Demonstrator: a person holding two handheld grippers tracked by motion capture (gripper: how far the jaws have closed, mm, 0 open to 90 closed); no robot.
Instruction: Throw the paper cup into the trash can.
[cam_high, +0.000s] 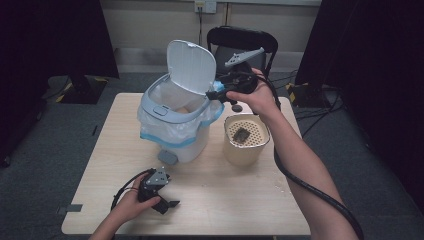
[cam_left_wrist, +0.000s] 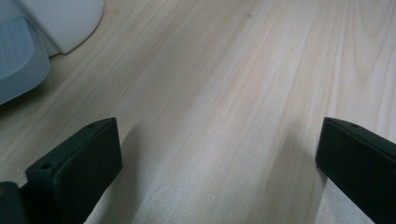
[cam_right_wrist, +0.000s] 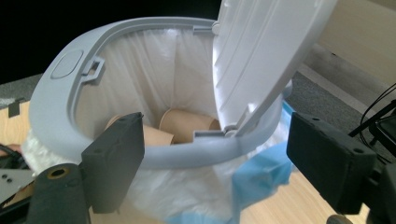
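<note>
A small white pedal bin (cam_high: 175, 120) stands on the wooden table (cam_high: 215, 200), its lid (cam_high: 190, 67) raised and a white and blue bag lining it. In the right gripper view two brown paper cups (cam_right_wrist: 187, 125) lie inside the bin (cam_right_wrist: 154, 158). My right gripper (cam_high: 216, 95) hovers at the bin's right rim, open, with nothing between its jaws; the same gripper (cam_right_wrist: 215, 161) looks into the opening. My left gripper (cam_high: 170, 205) rests low near the table's front edge, open over bare wood (cam_left_wrist: 219, 154). The bin's grey pedal (cam_left_wrist: 18, 60) shows at upper left.
A cream perforated container (cam_high: 246, 139) with a dark scrap inside stands right of the bin. A black folding chair (cam_high: 242, 42) is behind the table. Black cables trail from both grippers. Dark curtains hang at both sides.
</note>
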